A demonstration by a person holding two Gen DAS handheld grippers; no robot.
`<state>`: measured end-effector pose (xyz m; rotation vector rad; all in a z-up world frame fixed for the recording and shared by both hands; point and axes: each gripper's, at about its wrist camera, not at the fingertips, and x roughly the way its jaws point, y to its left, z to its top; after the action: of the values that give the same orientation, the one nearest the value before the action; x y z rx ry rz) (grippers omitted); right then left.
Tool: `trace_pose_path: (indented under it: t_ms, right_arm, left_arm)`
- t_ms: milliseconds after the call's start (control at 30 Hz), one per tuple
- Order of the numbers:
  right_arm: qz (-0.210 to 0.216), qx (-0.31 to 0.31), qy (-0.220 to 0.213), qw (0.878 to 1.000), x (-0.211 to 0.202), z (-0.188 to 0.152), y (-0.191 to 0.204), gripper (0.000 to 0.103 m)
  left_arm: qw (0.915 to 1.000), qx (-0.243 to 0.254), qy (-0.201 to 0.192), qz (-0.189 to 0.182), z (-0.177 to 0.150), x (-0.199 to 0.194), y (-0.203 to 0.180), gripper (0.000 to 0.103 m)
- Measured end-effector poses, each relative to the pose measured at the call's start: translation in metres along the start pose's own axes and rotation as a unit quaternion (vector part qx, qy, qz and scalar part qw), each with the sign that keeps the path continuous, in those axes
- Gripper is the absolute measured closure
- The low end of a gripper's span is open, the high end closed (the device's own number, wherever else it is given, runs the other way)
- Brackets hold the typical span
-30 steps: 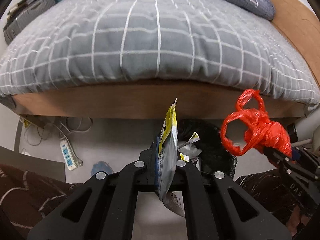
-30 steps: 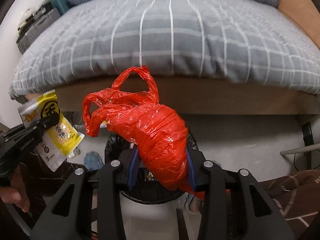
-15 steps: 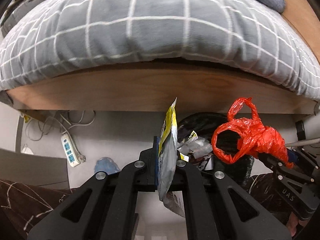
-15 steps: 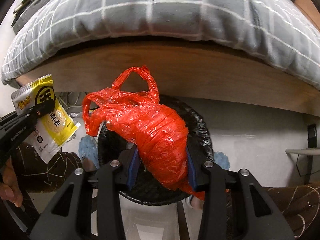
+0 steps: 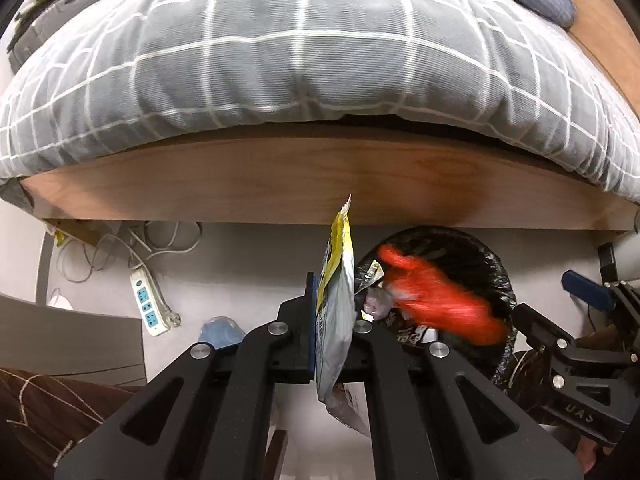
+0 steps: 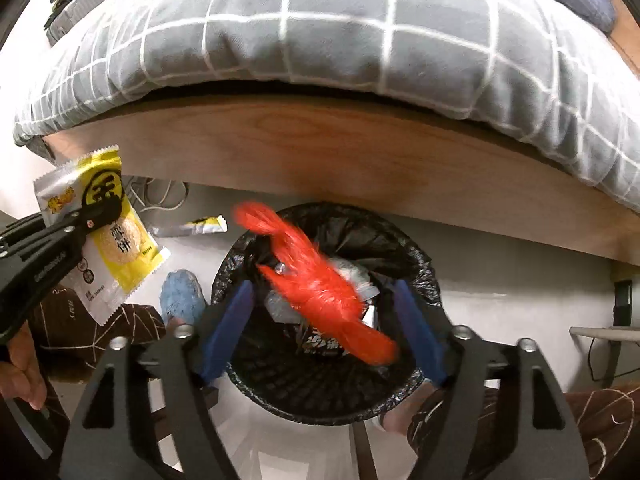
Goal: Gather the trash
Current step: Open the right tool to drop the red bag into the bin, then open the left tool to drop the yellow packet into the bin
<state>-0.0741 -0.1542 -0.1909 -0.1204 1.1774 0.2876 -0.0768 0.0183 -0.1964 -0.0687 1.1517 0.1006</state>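
Observation:
A crumpled red plastic bag [image 6: 320, 284] drops, blurred, into the black-lined trash bin [image 6: 404, 236] right below my right gripper [image 6: 324, 320]. Its jaws are opening, blue pads wide apart, and the bag hangs loose between them without touching either pad. From the left wrist view the red bag [image 5: 436, 300] is over the bin [image 5: 496, 268]. My left gripper [image 5: 334, 312] is shut on a yellow and silver snack wrapper [image 5: 336, 292], held edge-on, left of the bin. The right wrist view shows that wrapper [image 6: 108, 240] face-on at the far left.
A wooden bed frame [image 6: 320, 152] with a grey checked duvet [image 6: 320, 28] overhangs the bin. On the floor lie a power strip with cables [image 5: 146, 300], a blue slipper [image 6: 180, 292] and another small wrapper [image 6: 200, 226]. A person's patterned brown trousers [image 6: 92, 332] flank the bin.
The right jaws have spread and let go of the red bag, which now falls toward the bin. Both grippers sank a little toward the floor. The left still grips the wrapper.

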Motion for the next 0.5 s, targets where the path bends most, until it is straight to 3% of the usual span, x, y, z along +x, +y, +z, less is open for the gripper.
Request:
trace_pose_path:
  t_ms: [333, 500]
  right_arm:
    - [-0.047, 0.029, -0.032, 0.998, -0.021, -0.013, -0.051, 0.009]
    - [-0.077, 0.050, -0.031, 0.995, -0.023, -0.022, -0.077, 0.009]
  left_arm:
    - [0.9986, 0.039, 0.000, -0.037, 0.004, 0.002, -0.054, 0.101]
    - [0.9968, 0.061, 0.003, -0.051, 0.004, 0.008, -0.084, 0.101]
